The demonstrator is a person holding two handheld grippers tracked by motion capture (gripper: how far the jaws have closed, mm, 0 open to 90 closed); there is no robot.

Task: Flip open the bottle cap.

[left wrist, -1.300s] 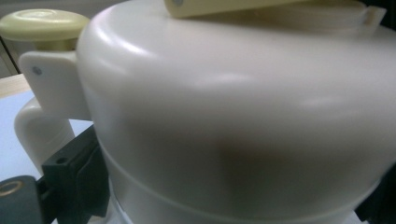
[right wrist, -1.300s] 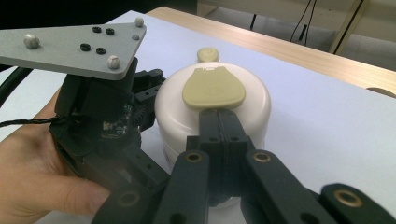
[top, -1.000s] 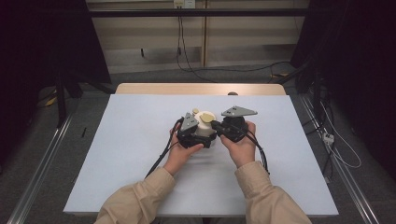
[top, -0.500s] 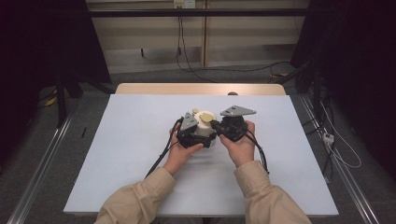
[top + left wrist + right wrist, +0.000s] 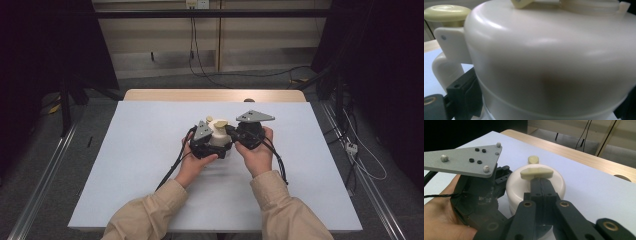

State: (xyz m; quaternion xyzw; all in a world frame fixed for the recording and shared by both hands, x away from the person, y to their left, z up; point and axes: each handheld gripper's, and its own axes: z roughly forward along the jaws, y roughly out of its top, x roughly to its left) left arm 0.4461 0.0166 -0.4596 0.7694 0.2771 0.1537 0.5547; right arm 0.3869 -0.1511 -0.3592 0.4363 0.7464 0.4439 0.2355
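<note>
Right now we have the cream plastic jug (image 5: 218,140) standing on the white worktop (image 5: 140,150), caught between our two tools near the middle. Our left gripper (image 5: 216,148) has its fingers (image 5: 461,93) spread wide round the jug's body, low down, pads against its wall on either side as far as we can tell; the handle (image 5: 445,68) sits just beyond the near finger. Our right gripper (image 5: 540,180) comes in from the other side with its fingers (image 5: 541,187) pressed together, tips at the pale yellow tab (image 5: 536,173) on top of the lid (image 5: 536,183); whether they pinch its edge or merely butt against it we cannot tell.

We judge the jug light, hollow and stiff, with a glossy, rounded shell that could slide out of a loose hold. So the body wants a firm, low hold below the seam, where the wall runs straighter. The tab is small and thin: we should take it square, close to its root, and pull gently.
</note>
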